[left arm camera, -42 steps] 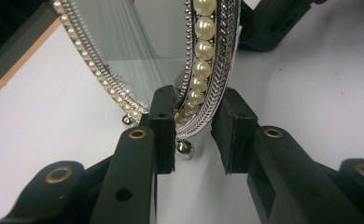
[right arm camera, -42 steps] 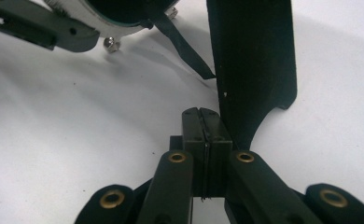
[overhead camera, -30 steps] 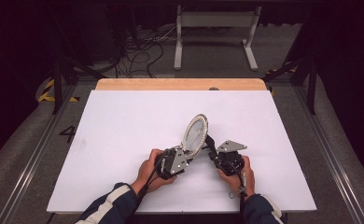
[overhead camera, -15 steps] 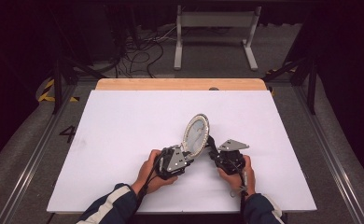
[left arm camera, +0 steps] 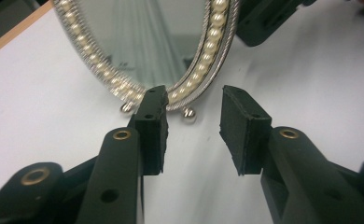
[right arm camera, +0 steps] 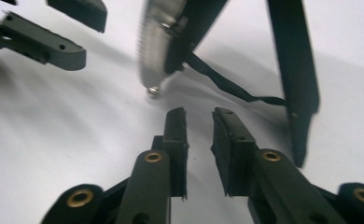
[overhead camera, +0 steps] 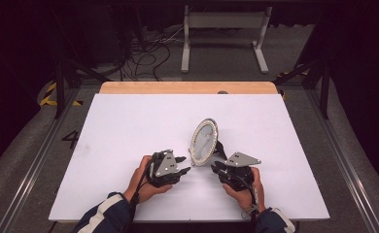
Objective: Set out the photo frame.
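Mirror: oval mirror with a pearl-beaded silver rim, standing upright on its own near the middle of the white worktop, propped by a black back strut and a thin strap.
Mirror feet: small ball feet rest on the worktop at the lower rim.
Left gripper: left gripper sits just near-left of the mirror; its jaws have just been opening and stand moderately apart with nothing between them. In the left gripper view the rim lies just past the tips, apart from the pads.
Right gripper: right gripper sits just near-right, behind the mirror's back; its jaws have just been opening too, to a narrow gap that holds nothing.
Step in hand: likely letting go of the stood-up mirror and drawing both grippers clear.
Doing it well: pull each gripper straight back toward the near edge, low and slow, keeping the tips off the rim and the strut; a nudge to the strut or strap could fold the prop and tip the mirror over.
Hard to make out: the top of the mirror is cut off in both gripper views; the right gripper view is blurred at the rim, so the strut's hinge cannot be read; whether the strut's foot sits flat cannot be told.
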Action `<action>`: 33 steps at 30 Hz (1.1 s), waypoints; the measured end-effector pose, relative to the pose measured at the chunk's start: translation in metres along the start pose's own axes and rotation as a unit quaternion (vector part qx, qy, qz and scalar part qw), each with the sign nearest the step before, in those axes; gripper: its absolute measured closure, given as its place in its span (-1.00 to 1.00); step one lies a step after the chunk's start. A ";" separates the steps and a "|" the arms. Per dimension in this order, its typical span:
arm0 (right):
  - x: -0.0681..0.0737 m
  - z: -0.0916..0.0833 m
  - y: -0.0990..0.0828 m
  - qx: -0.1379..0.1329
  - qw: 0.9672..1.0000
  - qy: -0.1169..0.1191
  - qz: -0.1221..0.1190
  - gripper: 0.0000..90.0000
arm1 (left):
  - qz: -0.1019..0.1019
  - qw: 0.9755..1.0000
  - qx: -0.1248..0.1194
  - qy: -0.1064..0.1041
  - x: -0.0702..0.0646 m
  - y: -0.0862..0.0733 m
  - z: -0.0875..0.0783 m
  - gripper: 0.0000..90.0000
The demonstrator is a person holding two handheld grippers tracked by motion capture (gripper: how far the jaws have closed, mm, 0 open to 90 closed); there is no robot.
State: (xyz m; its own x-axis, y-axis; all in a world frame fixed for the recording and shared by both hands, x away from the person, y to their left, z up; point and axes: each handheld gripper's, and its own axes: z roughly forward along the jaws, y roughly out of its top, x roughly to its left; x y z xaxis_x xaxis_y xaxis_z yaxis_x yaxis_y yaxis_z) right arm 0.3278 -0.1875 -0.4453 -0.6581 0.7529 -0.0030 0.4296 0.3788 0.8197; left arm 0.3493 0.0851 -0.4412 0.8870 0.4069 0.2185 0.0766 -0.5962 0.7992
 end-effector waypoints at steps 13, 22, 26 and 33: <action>0.013 0.011 0.006 -0.036 0.999 0.026 0.025 0.17 | -0.048 0.998 0.017 0.022 0.017 -0.039 -0.036 -0.16; 0.017 0.026 0.014 -0.049 0.998 0.010 0.048 0.07 | -0.068 0.997 0.017 0.041 0.014 -0.058 -0.060 -0.49; 0.014 0.030 0.019 -0.062 0.996 0.009 0.064 0.08 | -0.075 0.995 0.033 0.051 0.013 -0.062 -0.062 -0.57; 0.013 0.041 0.018 -0.074 0.993 0.008 0.091 0.34 | -0.067 0.996 0.045 0.041 0.008 -0.063 -0.056 -0.59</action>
State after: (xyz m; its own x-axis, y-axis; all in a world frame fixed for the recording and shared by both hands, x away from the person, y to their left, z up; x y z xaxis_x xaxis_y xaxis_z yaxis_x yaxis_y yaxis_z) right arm 0.3524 -0.1493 -0.4536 -0.5877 0.7929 0.1613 0.4484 0.1532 0.8806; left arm 0.3256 0.1648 -0.4587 0.8256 0.5406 0.1614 0.2355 -0.5902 0.7721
